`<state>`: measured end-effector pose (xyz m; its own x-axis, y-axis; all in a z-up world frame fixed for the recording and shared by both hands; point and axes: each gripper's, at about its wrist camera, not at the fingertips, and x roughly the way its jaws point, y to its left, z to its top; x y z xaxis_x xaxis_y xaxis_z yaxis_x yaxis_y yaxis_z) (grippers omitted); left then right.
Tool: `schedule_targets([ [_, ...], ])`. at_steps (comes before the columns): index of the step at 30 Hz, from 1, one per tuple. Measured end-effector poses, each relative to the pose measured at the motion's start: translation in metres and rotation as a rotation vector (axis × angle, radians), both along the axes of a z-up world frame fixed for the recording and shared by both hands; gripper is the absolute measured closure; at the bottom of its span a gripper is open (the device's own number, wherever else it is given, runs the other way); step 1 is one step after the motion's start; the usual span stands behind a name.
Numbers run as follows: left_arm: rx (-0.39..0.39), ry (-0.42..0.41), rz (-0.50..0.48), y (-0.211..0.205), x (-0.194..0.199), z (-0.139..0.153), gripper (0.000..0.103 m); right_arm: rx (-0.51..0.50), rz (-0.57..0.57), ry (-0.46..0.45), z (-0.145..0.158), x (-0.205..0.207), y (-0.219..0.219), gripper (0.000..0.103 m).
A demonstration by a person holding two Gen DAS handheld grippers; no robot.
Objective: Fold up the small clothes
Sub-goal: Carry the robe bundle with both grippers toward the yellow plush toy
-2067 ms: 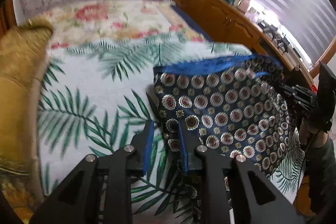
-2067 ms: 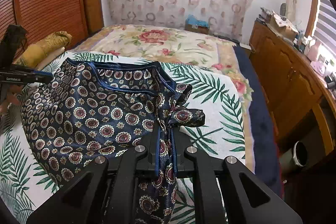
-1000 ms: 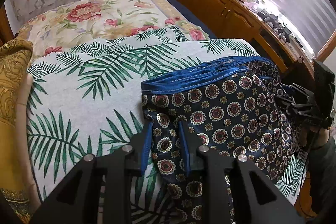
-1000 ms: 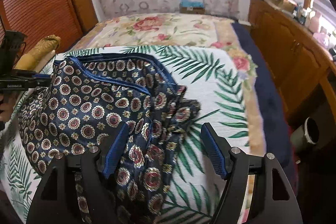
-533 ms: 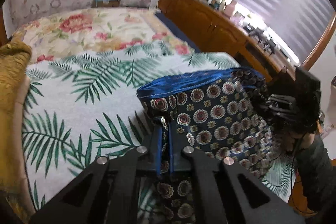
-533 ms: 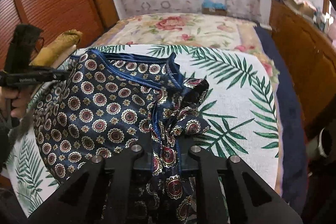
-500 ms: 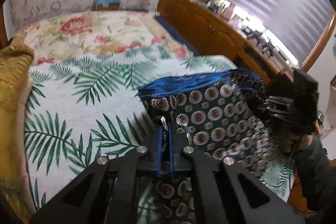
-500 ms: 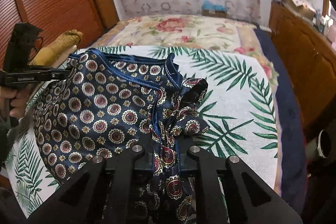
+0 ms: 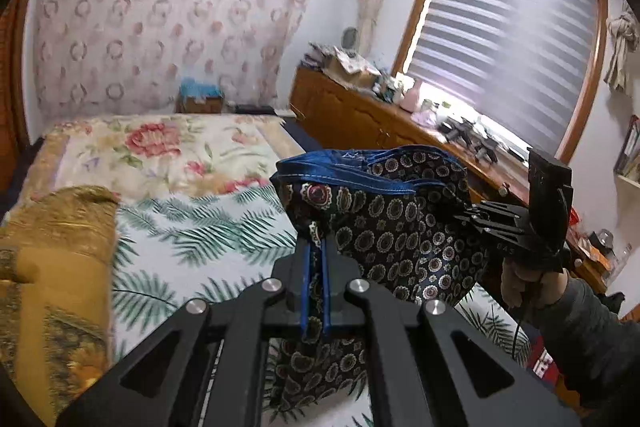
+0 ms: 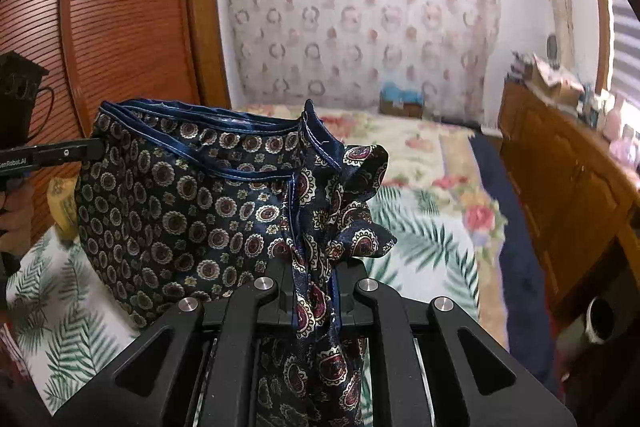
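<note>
A small navy garment (image 9: 400,227) with round medallion print and a shiny blue hem hangs in the air between both grippers, above the bed. My left gripper (image 9: 315,251) is shut on one end of it. My right gripper (image 10: 314,267) is shut on the other, bunched end of the garment (image 10: 180,199). The right gripper also shows in the left wrist view (image 9: 516,223), held by a hand. The left gripper shows at the left edge of the right wrist view (image 10: 60,153). The cloth sags between them, hem uppermost.
The bed below has a palm-leaf sheet (image 9: 192,239) and a floral quilt (image 9: 160,147) further back. A golden pillow (image 9: 52,251) lies at the left. A wooden cabinet (image 10: 568,187) with clutter runs along the right; a wooden wardrobe (image 10: 120,11) stands left.
The right gripper opened, then shut again on the bunched end. Both grippers have lifted the garment off the bed; it now hangs in the air.
</note>
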<state>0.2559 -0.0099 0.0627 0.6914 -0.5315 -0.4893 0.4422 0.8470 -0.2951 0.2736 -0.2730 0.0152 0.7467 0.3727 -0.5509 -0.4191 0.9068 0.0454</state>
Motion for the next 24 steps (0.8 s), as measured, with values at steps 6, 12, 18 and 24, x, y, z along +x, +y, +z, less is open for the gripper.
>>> schedule_targets([
  [6, 0.01, -0.037, 0.097, 0.047, -0.018, 0.009, 0.102, -0.024, 0.075, -0.056, 0.029, 0.008, 0.034, 0.095],
  [12, 0.012, -0.062, 0.209, 0.103, -0.036, 0.007, 0.102, -0.042, 0.178, -0.09, 0.043, 0.025, 0.096, 0.095],
  [18, 0.01, -0.08, 0.314, 0.154, -0.052, -0.001, 0.102, -0.06, 0.269, -0.109, 0.051, 0.046, 0.16, 0.095],
  [24, 0.012, -0.067, 0.412, 0.192, -0.062, -0.019, 0.102, -0.099, 0.367, -0.13, 0.058, 0.064, 0.224, 0.095],
])
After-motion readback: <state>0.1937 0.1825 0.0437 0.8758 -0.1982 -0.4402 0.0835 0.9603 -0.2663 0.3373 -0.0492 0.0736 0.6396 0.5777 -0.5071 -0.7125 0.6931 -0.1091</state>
